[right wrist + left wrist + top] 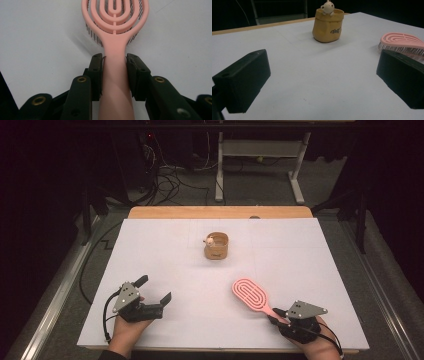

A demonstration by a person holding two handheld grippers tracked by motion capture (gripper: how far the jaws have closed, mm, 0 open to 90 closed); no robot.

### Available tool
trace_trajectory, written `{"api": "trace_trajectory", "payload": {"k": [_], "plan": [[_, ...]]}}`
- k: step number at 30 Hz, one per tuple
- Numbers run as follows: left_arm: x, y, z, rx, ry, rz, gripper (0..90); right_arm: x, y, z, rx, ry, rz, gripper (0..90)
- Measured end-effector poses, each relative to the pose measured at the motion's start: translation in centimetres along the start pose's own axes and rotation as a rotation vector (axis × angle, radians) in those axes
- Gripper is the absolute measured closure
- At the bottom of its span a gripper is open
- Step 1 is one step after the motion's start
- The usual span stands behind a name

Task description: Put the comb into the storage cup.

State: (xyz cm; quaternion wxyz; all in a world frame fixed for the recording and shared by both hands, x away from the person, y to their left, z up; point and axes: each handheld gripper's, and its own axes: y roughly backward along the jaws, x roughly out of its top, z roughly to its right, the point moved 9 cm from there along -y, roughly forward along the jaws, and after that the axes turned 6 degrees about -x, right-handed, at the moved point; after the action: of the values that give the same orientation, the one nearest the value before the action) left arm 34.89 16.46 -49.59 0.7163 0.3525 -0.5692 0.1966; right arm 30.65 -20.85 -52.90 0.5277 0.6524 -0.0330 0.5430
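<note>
My right gripper clamps the pink hairbrush by its handle at the near right; its own view shows bristles under the head. My left gripper gapes wide, empty, near left. A tan pouch sits far centre.

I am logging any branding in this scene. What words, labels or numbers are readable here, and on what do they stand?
Dark script word on the front of the tan pouch: too blurred to read for certain; in the high view it is too small.
Pink hairbrush: no text.
White table cover: no text.
Black fingers of the left gripper: no markings.
</note>
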Motion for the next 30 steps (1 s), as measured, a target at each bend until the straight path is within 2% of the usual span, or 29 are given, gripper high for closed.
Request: {"api": "trace_trajectory", "payload": {"k": [3, 4, 9, 17, 23, 30], "plan": [[-0.1, 0.0, 0.1, -0.005, -0.001, -0.002, 0.0, 0.2, 0.1, -0.1, -0.005, -0.005, 0.013, 60.5], [-0.1, 0.0, 0.1, -0.005, -0.001, -0.002, 0.0, 0.2, 0.1, -0.1, -0.005, -0.005, 0.013, 60.5], [-0.2, -0.1, 0.1, -0.004, 0.004, -0.005, 0.0, 0.7, 0.5, 0.1, 0.005, -0.048, 0.052, 50.1], [-0.1, -0.1, 0.0, -0.005, 0.004, -0.004, 0.0, 0.9, 0.6, 0.1, 0.011, -0.070, 0.067, 41.5], [-0.2, -0.1, 0.1, -0.009, 0.004, -0.004, 0.0, 1.2, 0.5, 0.2, -0.009, -0.090, 0.077, 25.9], [-0.3, -0.2, 0.2, -0.018, -0.001, -0.013, 0.0, 1.6, 0.3, 0.2, -0.015, -0.100, 0.089, 15.2]]}}
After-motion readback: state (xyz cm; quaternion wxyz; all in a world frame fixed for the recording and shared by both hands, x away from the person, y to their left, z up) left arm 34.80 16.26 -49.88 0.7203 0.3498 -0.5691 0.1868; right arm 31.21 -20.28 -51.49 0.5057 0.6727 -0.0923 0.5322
